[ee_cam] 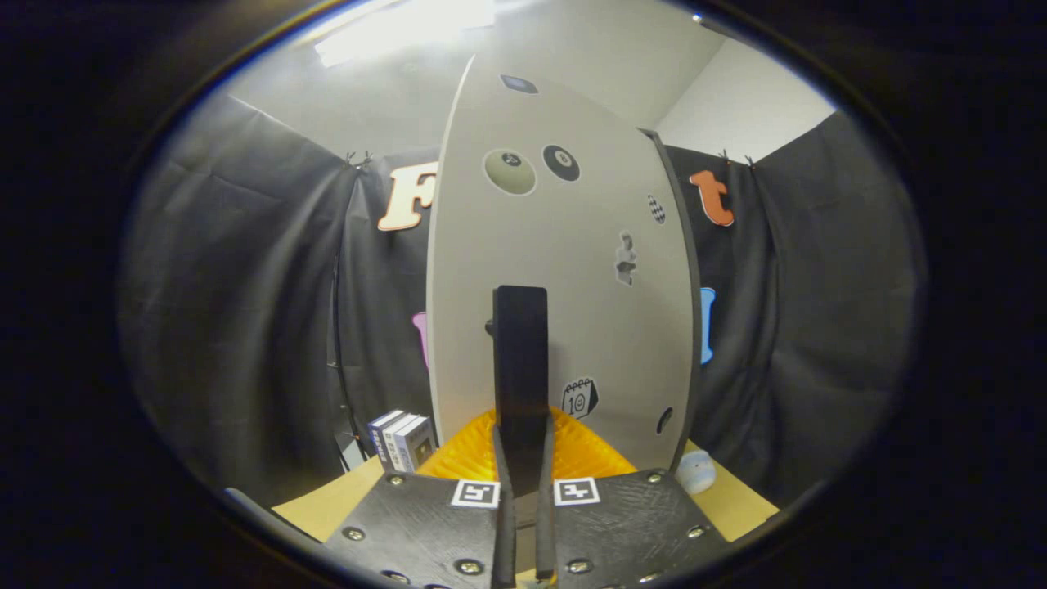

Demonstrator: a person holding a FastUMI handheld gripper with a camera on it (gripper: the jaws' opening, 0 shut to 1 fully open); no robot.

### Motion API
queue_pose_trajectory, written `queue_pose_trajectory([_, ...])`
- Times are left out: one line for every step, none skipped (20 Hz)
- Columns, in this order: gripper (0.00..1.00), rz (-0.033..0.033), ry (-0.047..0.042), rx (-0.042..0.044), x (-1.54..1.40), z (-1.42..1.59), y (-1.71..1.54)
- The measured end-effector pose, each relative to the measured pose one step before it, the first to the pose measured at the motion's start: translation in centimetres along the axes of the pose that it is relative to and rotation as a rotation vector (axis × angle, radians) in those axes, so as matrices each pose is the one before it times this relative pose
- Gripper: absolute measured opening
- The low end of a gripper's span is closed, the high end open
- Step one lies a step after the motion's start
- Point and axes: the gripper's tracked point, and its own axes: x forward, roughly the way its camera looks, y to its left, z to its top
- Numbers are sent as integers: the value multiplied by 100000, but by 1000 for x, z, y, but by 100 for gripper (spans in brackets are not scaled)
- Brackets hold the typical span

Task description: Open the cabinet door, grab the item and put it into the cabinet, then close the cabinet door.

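**Handle gripped, door not yet swung wide**

In the gripper view, the tall pale grey cabinet door [564, 270], dotted with small stickers, is seen straight ahead. Its black upright bar handle [520, 360] is pinched between the fingers of the gripper [522, 466], which are drawn close together on its lower end. The opening step is judged to be under way; fetching, placing and closing are left. A small stack of blue-and-white boxes [402, 440] is seen beside the door's left edge, and a pale rounded object [696, 472] at its right foot, on the tan tabletop [327, 507]. Which one is the item cannot be told. The cabinet's interior is hidden behind the door.
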Motion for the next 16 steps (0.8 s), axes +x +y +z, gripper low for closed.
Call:
queue_pose_trajectory([10, -407, 30, 248, -149, 65, -201])
queue_pose_trajectory([10, -628, 155, 131, -189, 27, -227])
queue_pose_trajectory([10, -950, 64, -72, -303, -68, -330])
queue_pose_trajectory([10, -1311, 29, -381, -320, 20, -420])
queue_pose_trajectory([10, -1452, -22, 19, -90, -43, -521])
queue_pose_trajectory([10, -1698, -168, 527, -225, 52, -371])
queue_pose_trajectory([10, -1546, 61, 216, -158, 40, -417])
queue_pose_trajectory([9, -1946, -3, -356, -270, 46, -494])
queue_pose_trajectory([9, -2683, 58, -608, -309, 52, -835])
queue_pose_trajectory([9, -3082, -61, -285, -258, 140, -1007])
queue_pose_trajectory([8, -3784, 162, -363, -440, 6, -1022])
queue_pose_trajectory([8, -3641, 1094, -1393, -260, -259, -961])
queue_pose_trajectory([9, -3543, 568, -1353, -217, -91, -1113])
queue_pose_trajectory([9, -3089, 285, -175, -128, 126, -951])
queue_pose_trajectory([8, -2373, 369, 402, -101, 15, -708])
queue_pose_trajectory([8, -2224, 19, 537, -109, 45, -488])
